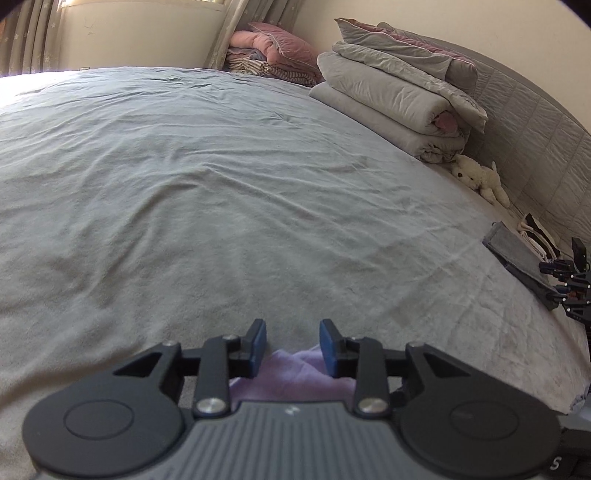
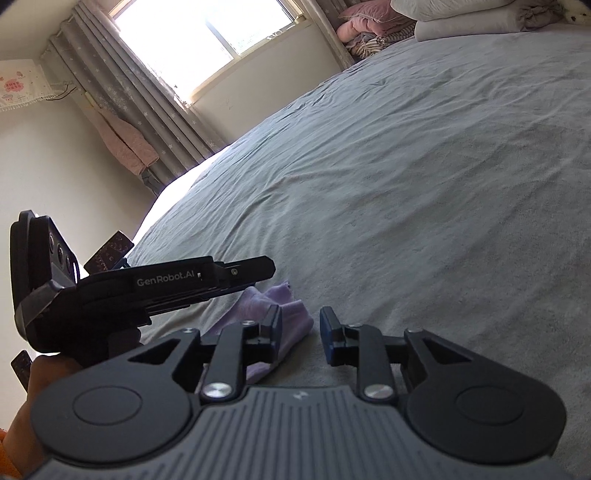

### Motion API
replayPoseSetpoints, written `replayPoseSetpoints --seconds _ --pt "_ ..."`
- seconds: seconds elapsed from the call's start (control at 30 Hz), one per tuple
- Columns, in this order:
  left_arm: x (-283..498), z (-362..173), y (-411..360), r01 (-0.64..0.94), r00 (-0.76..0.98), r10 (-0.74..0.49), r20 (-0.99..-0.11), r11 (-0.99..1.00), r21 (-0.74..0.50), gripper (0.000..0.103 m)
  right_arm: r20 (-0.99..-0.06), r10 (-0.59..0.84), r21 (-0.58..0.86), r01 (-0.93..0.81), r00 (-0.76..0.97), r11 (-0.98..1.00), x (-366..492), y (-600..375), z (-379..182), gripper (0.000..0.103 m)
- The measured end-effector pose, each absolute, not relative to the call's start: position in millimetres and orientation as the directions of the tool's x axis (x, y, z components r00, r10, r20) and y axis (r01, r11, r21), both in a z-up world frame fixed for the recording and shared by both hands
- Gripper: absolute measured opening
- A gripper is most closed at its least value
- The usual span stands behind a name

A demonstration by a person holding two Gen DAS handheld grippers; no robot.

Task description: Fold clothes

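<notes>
Left wrist view, going L to R: grey bed sheet [image 1: 207, 206] fills most of the view, wrinkled, sunlit at 10 o'clock. Left gripper [image 1: 291, 347] sits at 6 o'clock, blue-padded fingers [image 1: 258, 347] apart, nothing pressed between them. Lavender garment [image 1: 291, 376] lies on the bed right below and behind the fingers, bunched, partly hidden by the gripper body. Towards 1 o'clock: stacked grey quilts [image 1: 399, 99] by the headboard, white plush toy [image 1: 476, 177] beside them. At 3 o'clock, a dark folded item [image 1: 517, 254] and part of the right gripper [image 1: 569, 284] at the edge.

Right wrist view, L to R: a hand [image 2: 33, 387] at 8 o'clock holds the left gripper [image 2: 255, 273], seen side-on over the lavender garment [image 2: 291, 317]. Right gripper [image 2: 299, 332] at 6 o'clock, fingers [image 2: 327, 332] apart, empty; left finger overlaps the cloth in view, contact can't be told. Window [image 2: 207, 33] at 12 o'clock.

Handling, judged: garment looks light, soft, floppy, prob. fleece or knit; not slippery, not fragile, will sag and drape when lifted. Best grip = pinch an edge or corner w/ each gripper, spread apart, so it hangs flat.

Orientation: crumpled heap, no clear collar or hem visible. In the right view its long axis seems to run from 7 towards 1 o'clock, w/ a peak pointing at 12; true axis can't be told while it's bunched.
</notes>
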State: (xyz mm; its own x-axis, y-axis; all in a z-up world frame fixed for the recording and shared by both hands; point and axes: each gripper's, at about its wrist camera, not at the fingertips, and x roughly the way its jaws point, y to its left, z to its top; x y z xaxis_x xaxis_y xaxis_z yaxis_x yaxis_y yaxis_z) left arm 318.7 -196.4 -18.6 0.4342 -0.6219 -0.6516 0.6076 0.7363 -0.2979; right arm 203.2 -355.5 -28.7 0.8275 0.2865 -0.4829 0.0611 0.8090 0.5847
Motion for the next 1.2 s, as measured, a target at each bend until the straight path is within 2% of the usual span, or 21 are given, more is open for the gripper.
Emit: replayPoseSetpoints --seconds 0.1,0.17,0.2,0.23,0.27,0.4,0.5,0.53,0.57,0.6,0.63,0.67,0.77,0.83,0.97,1.0,1.03,1.07,1.2 --pt "315 -22 -202 0.64 0.412 -0.621 -0.666 0.718 -0.274 0.028 -0.481 0.287 0.569 0.046 0.828 0.821 203 -349 -30 0.038" --pt "313 -25 -203 0.65 0.395 -0.631 -0.668 0.706 -0.282 0.001 -0.478 0.272 0.54 0.035 0.835 0.841 204 -343 -31 0.038" --pt "312 -26 -202 0.653 0.39 -0.643 -0.66 0.698 -0.295 0.001 -0.472 0.27 0.526 0.023 0.84 0.85 205 -339 -34 0.034" --pt "309 -27 -200 0.656 0.399 -0.66 -0.637 0.691 -0.305 0.001 -0.475 0.264 0.517 0.023 0.84 0.856 206 -338 -35 0.02" --pt "305 -26 -197 0.659 0.417 -0.677 -0.606 0.685 -0.312 0.001 -0.479 0.258 0.509 0.026 0.839 0.861 206 -337 -36 0.012" --pt "299 -22 -184 0.641 0.487 -0.74 -0.464 0.663 -0.386 0.001 -0.444 0.181 0.46 0.05 0.877 0.886 196 -338 -25 0.008" --pt "301 -24 -184 0.607 0.536 -0.72 -0.441 0.691 -0.392 0.001 -0.439 0.112 0.396 0.08 0.892 0.915 193 -336 -19 0.008" --pt "302 -26 -184 0.591 0.548 -0.709 -0.444 0.704 -0.394 0.003 -0.447 0.096 0.389 0.096 0.889 0.916 194 -337 -20 0.008" --pt "305 -27 -183 0.572 0.553 -0.699 -0.454 0.715 -0.403 0.01 -0.46 0.09 0.396 0.114 0.884 0.911 195 -340 -22 0.008" --pt "307 -29 -182 0.552 0.559 -0.688 -0.463 0.725 -0.412 0.016 -0.468 0.1 0.418 0.121 0.878 0.9 197 -344 -24 0.015" --pt "308 -30 -181 0.533 0.567 -0.678 -0.468 0.735 -0.419 0.033 -0.476 0.113 0.443 0.127 0.872 0.887 198 -349 -26 0.017" --pt "308 -29 -179 0.519 0.579 -0.669 -0.466 0.744 -0.422 0.043 -0.478 0.124 0.459 0.127 0.87 0.879 199 -351 -27 0.017" --pt "307 -23 -171 0.498 0.595 -0.646 -0.478 0.763 -0.413 0.044 -0.48 0.153 0.488 0.119 0.864 0.864 201 -355 -29 0.022" --pt "302 -19 -163 0.482 0.599 -0.628 -0.496 0.778 -0.402 0.044 -0.482 0.166 0.484 0.104 0.86 0.869 202 -351 -30 0.042" --pt "291 -11 -138 0.456 0.609 -0.59 -0.53 0.807 -0.375 0.046 -0.492 0.206 0.424 0.026 0.846 0.905 204 -334 -30 0.043" --pt "287 -9 -132 0.449 0.612 -0.58 -0.538 0.815 -0.367 0.047 -0.502 0.205 0.401 0.016 0.84 0.916 204 -330 -30 0.037" --pt "284 -7 -125 0.442 0.614 -0.57 -0.546 0.821 -0.36 0.048 -0.514 0.203 0.378 0.008 0.834 0.926 205 -327 -30 0.009" --pt "282 -6 -119 0.436 0.616 -0.56 -0.555 0.828 -0.352 0.05 -0.522 0.194 0.366 0.013 0.831 0.93 205 -326 -31 0.002" --pt "269 2 -81 0.395 0.631 -0.503 -0.591 0.863 -0.314 0.054 -0.532 0.137 0.31 0.041 0.836 0.95 203 -324 -27 0.006"
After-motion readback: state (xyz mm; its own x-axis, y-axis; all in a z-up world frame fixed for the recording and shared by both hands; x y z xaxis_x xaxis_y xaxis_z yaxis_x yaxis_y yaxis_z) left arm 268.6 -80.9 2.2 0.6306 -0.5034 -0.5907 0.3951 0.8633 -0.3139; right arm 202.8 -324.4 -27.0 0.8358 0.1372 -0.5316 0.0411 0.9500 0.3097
